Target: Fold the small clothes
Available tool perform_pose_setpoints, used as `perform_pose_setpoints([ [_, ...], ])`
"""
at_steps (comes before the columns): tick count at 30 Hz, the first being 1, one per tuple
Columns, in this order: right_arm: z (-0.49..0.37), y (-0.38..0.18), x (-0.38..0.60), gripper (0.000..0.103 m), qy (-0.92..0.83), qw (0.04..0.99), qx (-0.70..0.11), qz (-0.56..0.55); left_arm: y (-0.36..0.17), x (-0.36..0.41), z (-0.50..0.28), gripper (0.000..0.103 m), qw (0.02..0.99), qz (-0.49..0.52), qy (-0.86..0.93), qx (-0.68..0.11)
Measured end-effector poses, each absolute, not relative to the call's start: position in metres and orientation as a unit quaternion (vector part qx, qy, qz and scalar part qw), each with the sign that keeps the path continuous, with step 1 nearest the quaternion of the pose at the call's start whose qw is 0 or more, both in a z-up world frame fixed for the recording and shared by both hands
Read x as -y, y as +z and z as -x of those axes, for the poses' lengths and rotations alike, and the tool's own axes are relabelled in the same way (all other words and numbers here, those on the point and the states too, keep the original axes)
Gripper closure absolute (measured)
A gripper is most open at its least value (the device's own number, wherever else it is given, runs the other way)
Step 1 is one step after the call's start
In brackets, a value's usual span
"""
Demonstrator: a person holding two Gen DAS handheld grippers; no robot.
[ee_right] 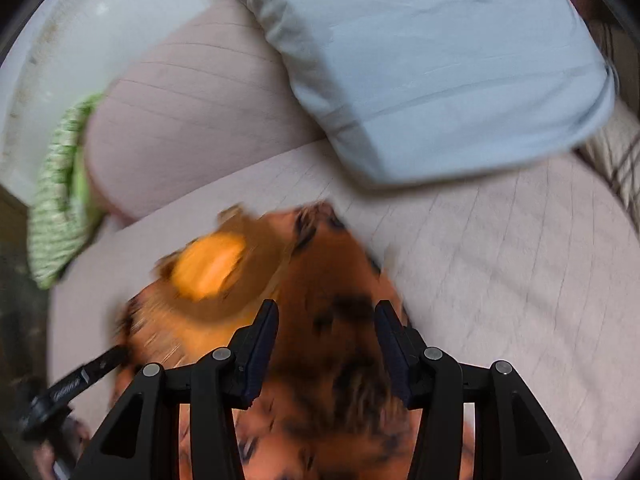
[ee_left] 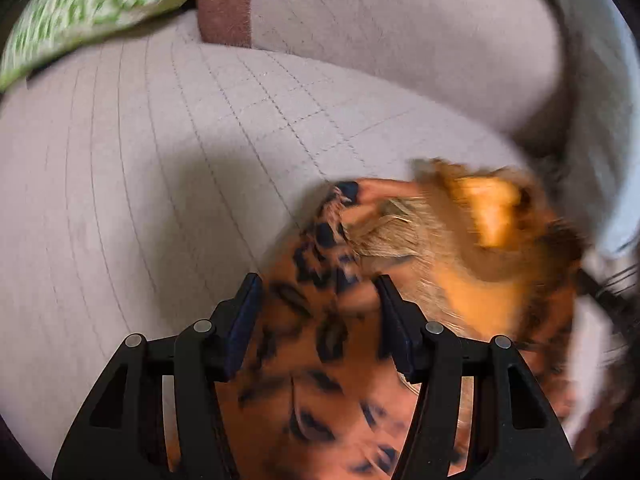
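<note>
Garment: orange cloth with dark leopard-like blotches (ee_left: 320, 360), bunched low in the frame on a pale quilted sofa seat (ee_left: 140, 184); heavily blurred in both views.
Garment, upper part: plain orange patch and fringed tan edge at right centre of the left wrist view, left centre of the right wrist view; whether label, lining or fold, cannot tell.
Left tongs (ee_left: 318, 312): jaws parted, cloth lying between and beneath them; pads not seen pressing on it, so read as released.
Right tongs (ee_right: 326, 336): jaws parted likewise over the darker bunched cloth; no pinch visible, read as released.
Risk, grip: closing on a heap this crumpled would likely take several layers at once, and the fold would come out crooked.
Risk, blur: edges and corners cannot be made out, so a grasp may land mid-panel rather than on a hem.
Risk, collision: both tongs hover close over one small garment; a shared target could knock them together.
Risk, fringe: loose threads may snag on a pad.
Left wrist view only: green patterned cushion (ee_left: 96, 4) at upper left with a brown band (ee_left: 226, 0) beside it; sofa back (ee_left: 400, 28) across the top.
Right wrist view only: pale blue pillow (ee_right: 440, 68) at upper right; checked fabric (ee_right: 618, 152) at right edge; the other tool's black bar (ee_right: 80, 380) at lower left; white curved surface (ee_right: 92, 28) at upper left.
</note>
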State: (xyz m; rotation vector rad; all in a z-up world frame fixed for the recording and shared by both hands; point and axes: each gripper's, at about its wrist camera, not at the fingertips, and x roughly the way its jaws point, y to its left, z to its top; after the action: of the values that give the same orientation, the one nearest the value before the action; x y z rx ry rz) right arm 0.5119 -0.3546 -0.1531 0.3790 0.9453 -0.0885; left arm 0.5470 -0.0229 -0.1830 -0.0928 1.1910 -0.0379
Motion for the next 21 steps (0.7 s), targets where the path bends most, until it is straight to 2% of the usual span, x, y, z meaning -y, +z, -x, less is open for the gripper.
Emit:
perform_pose_setpoints([
  [2, -0.535, -0.162, 0.348, 0.055, -0.042, 0.87, -0.464, -0.163, -0.191, 0.029, -0.553, 0.046, 0.824, -0.002, -0.025, -0.567],
  [3, -0.547, -0.171, 0.346, 0.055, -0.047, 0.865, -0.477, -0.147, -0.189, 0.025, -0.551, 0.055, 0.83, -0.001, -0.037, -0.557],
  [4, -0.551, -0.176, 0.348, 0.058, -0.051, 0.864, -0.481, -0.141, -0.187, 0.019, -0.548, 0.07, 0.834, 0.011, -0.047, -0.55],
  [5, -0.553, -0.18, 0.353, 0.065, -0.056, 0.861, -0.484, -0.144, -0.183, 0.01, -0.546, 0.078, 0.834, 0.03, -0.058, -0.547],
  [6, -0.551, -0.181, 0.362, 0.074, -0.044, 0.86, -0.481, -0.162, -0.179, -0.002, -0.546, 0.094, 0.834, 0.045, -0.056, -0.546],
  [9, -0.538, -0.17, 0.386, 0.087, -0.044, 0.865, -0.461, -0.192, -0.167, -0.03, -0.549, 0.096, 0.839, 0.062, -0.051, -0.538],
  [14, -0.526, -0.141, 0.396, 0.09, -0.017, 0.883, -0.434, -0.18, -0.141, -0.045, -0.55, 0.096, 0.865, 0.042, -0.032, -0.499],
  [17, -0.526, -0.13, 0.401, 0.09, -0.033, 0.891, -0.42, -0.171, -0.134, -0.064, -0.566, 0.097, 0.869, 0.077, -0.007, -0.49],
  [19, -0.529, -0.135, 0.409, 0.09, -0.052, 0.889, -0.42, -0.174, -0.146, -0.069, -0.577, 0.097, 0.866, 0.081, 0.003, -0.494],
  [21, -0.535, -0.15, 0.413, 0.09, -0.051, 0.881, -0.433, -0.184, -0.183, -0.054, -0.593, 0.096, 0.834, 0.051, -0.002, -0.549],
])
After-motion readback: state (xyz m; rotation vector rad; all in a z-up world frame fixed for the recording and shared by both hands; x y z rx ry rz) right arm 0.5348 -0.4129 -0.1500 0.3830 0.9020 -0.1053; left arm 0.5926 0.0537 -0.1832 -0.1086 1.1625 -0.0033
